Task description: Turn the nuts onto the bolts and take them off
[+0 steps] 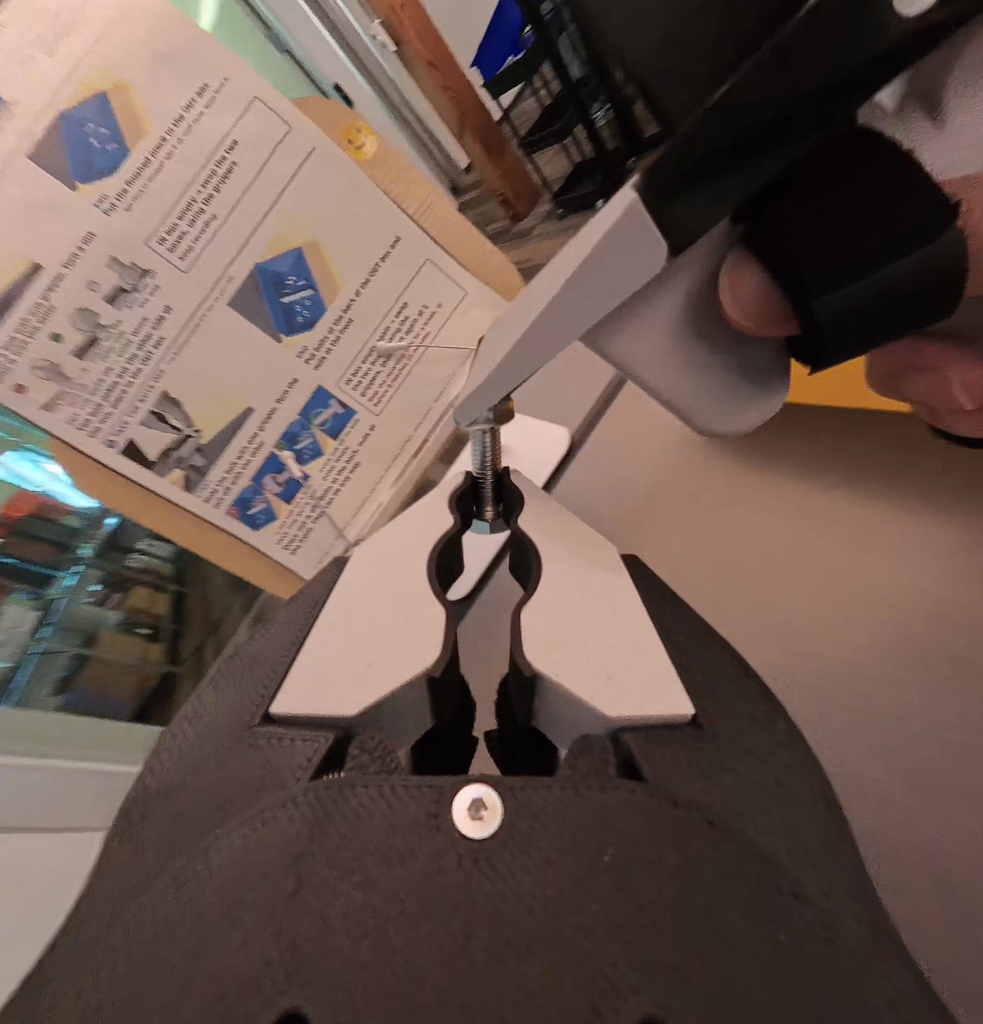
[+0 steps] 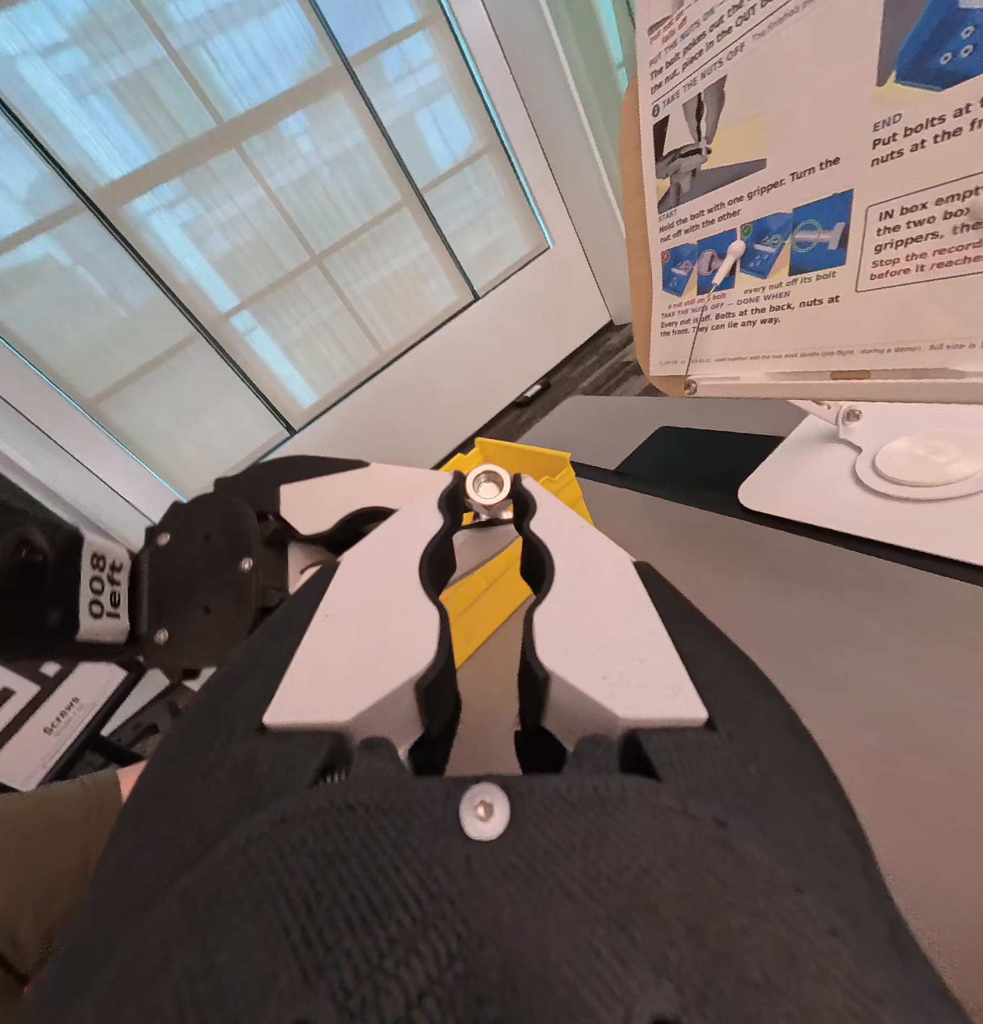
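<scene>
My left gripper (image 1: 486, 483) is shut on a silver bolt (image 1: 485, 460), gripping the threaded shaft just above the hex head (image 1: 486, 523). The bolt's tip runs up to my right gripper (image 1: 480, 409), which pinches a nut (image 1: 501, 413) at the bolt's end. In the right wrist view my right gripper (image 2: 487, 490) is shut on the silver hex nut (image 2: 487, 483), with the bolt's end showing inside its hole. The left gripper's white fingers (image 2: 334, 498) come in from the left behind it. Both are held above the grey table (image 2: 755, 637).
A yellow bin (image 2: 511, 559) sits under the grippers. An instruction sheet on a board (image 2: 810, 194) stands on a white base (image 2: 844, 487) at the right. A person's gloved hand (image 1: 866, 266) holds the right gripper. A marker card (image 2: 35, 715) lies at the left. Only a small space, under 4 cm, lies between the two pairs of fingers.
</scene>
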Tool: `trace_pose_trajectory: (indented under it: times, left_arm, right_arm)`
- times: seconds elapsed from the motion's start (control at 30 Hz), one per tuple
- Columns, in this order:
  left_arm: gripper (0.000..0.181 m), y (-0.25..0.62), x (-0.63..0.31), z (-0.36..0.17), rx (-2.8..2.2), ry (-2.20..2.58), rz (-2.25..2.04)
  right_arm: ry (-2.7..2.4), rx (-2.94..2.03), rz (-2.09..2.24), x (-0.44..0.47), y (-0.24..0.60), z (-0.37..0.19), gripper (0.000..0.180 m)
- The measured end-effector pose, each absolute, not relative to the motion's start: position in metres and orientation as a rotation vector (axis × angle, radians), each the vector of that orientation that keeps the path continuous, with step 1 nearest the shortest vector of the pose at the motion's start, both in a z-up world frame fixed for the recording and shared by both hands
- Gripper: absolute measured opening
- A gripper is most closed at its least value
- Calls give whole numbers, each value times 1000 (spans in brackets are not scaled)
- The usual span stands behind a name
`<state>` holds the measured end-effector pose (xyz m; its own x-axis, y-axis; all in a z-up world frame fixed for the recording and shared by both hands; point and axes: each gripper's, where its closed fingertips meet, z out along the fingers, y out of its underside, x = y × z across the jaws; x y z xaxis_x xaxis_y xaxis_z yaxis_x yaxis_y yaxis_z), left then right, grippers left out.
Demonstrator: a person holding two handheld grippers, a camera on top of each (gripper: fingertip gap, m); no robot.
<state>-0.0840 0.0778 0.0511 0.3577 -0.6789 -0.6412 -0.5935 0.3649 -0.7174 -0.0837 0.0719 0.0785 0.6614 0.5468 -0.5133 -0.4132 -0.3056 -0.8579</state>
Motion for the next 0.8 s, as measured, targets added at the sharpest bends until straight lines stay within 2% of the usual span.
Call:
trace_pose_trajectory:
  times: [0.37,0.8]
  left_arm:
    - [8,88,-84,55,-1146,1255,194]
    - [8,83,-79,61,-1126,1200,58]
  right_arm:
    - [-5,-1534,1025,-80,76,79,16]
    - [-38,-1523,965,-79,73,86,15]
